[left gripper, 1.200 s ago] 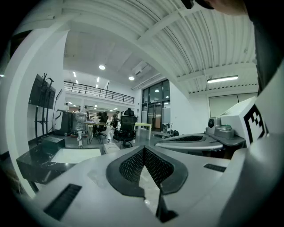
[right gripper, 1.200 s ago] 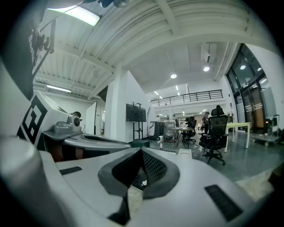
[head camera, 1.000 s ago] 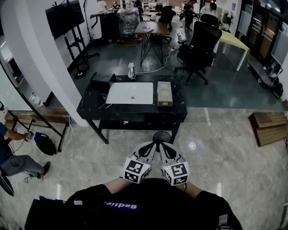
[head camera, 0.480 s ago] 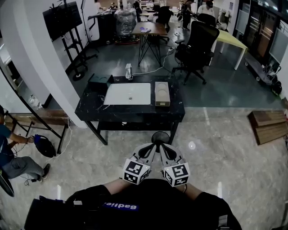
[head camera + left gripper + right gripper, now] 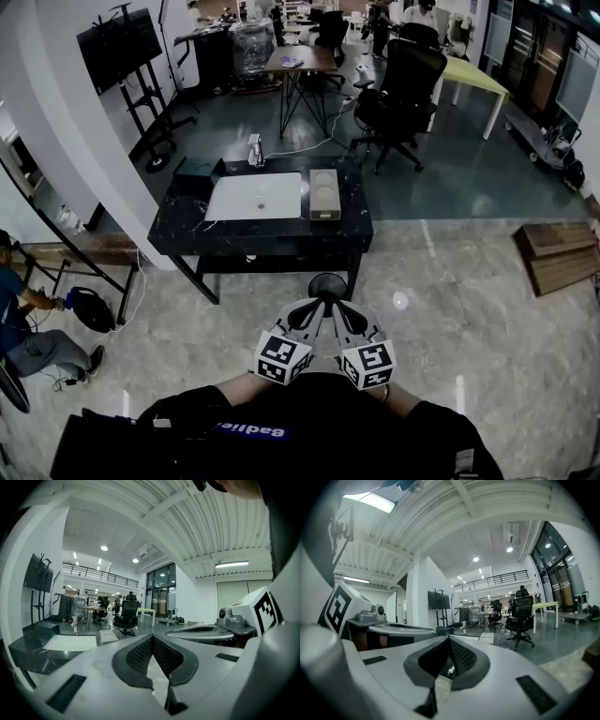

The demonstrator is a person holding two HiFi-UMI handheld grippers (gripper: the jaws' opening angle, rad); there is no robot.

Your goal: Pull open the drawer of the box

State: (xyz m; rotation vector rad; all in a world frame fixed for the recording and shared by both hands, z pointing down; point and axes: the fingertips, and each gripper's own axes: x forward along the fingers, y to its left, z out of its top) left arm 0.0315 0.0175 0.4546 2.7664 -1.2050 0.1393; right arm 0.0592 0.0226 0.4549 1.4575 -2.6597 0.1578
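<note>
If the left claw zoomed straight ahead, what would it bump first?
Probably nothing soon. The left claw points level, above the black tabletop and right of the beige box. The black office chair far off looks nearest that line, but depth is unclear.

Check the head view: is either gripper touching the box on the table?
No, the left gripper and right gripper are held close to the person's body, well short of the table where the box sits.
</note>
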